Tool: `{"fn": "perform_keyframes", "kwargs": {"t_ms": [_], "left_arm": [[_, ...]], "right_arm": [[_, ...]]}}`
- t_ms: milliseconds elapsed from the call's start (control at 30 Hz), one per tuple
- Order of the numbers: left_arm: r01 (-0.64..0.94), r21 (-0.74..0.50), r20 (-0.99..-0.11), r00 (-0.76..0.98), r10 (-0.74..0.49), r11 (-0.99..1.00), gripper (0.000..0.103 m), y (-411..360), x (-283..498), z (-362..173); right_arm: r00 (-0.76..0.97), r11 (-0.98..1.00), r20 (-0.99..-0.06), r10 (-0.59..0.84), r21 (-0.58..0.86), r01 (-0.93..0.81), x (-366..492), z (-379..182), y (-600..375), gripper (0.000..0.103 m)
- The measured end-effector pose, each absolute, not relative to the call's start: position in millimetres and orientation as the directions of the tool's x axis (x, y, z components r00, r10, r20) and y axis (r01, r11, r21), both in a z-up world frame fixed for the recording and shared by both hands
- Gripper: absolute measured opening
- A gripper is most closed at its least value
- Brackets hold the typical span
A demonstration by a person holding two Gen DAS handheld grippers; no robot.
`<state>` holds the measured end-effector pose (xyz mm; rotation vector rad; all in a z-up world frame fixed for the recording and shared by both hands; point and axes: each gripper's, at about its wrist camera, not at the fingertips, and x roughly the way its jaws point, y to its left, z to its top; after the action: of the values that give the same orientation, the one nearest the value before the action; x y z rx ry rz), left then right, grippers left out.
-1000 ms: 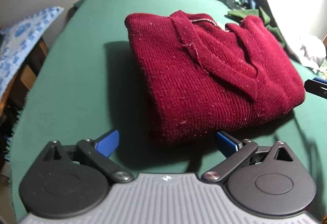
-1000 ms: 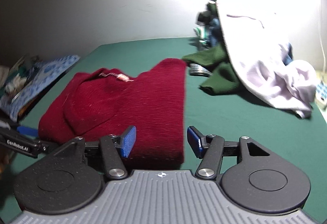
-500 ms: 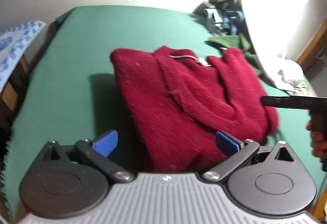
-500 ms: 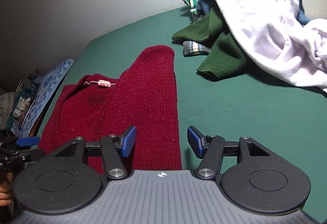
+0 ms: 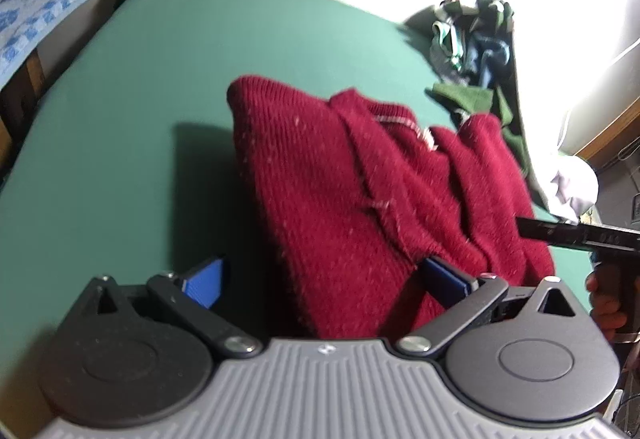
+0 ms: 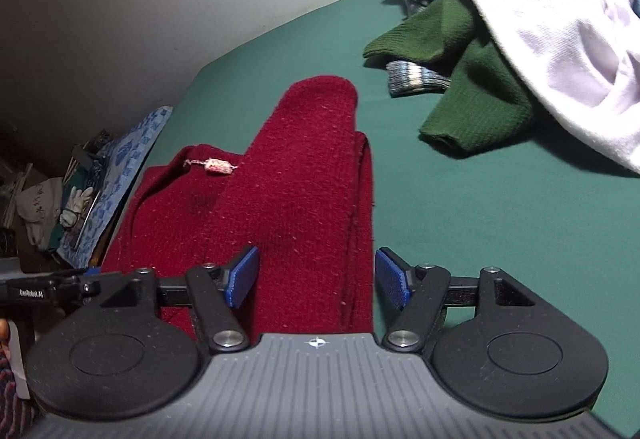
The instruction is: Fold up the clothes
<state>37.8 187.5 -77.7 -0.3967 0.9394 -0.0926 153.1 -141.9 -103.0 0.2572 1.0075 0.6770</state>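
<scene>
A dark red knitted sweater [image 5: 360, 191] lies folded on the green table [image 5: 112, 127], its neck label facing up. My left gripper [image 5: 324, 279] is open at the sweater's near edge, with the knit between its blue pads and neither pad pressing. In the right wrist view the sweater [image 6: 288, 199] runs away from me. My right gripper [image 6: 318, 277] straddles its near end and its jaws are opening, the pads standing clear of the knit. The right gripper's black body [image 5: 576, 237] and the hand holding it show at the sweater's right side.
A heap of clothes sits at the back right: a green sweater [image 6: 472, 91], a white garment [image 6: 560, 19] and a striped sock [image 6: 416, 79]. A blue patterned cloth [image 6: 120, 175] and clutter lie past the table's left edge. A wall stands behind the table.
Both grippers have closed in on the red sweater, whose near edges now lie between their jaws. The right jaws stand wider than before. The right gripper has come further into the left view.
</scene>
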Motion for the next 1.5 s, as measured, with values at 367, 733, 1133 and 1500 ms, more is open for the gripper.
{"fn": "perform_keyframes", "kwargs": {"t_ms": [367, 733, 1133, 1500], "left_arm": [[-0.058, -0.435, -0.758, 0.562, -0.331, 0.899, 0.102, 194.0, 61.1, -93.0], [-0.031, -0.43, -0.755, 0.56, -0.34, 0.902, 0.102, 188.3, 60.3, -96.1], [-0.086, -0.496, -0.751, 0.542, -0.377, 0.864, 0.102, 190.9, 43.6, -91.3], [-0.061, -0.56, -0.723, 0.523, -0.451, 0.826, 0.102, 188.6, 37.5, -96.8]], "right_arm": [[0.342, 0.769, -0.701, 0.626, 0.48, -0.423, 160.2, -110.6, -130.4, 0.076], [0.335, 0.765, -0.704, 0.626, 0.473, -0.437, 152.5, -111.4, -122.4, 0.075], [0.408, 0.808, -0.709, 0.576, 0.415, -0.419, 127.0, -84.5, -153.4, 0.073], [0.344, 0.794, -0.724, 0.598, 0.479, -0.373, 117.7, -101.1, -149.6, 0.073]]}}
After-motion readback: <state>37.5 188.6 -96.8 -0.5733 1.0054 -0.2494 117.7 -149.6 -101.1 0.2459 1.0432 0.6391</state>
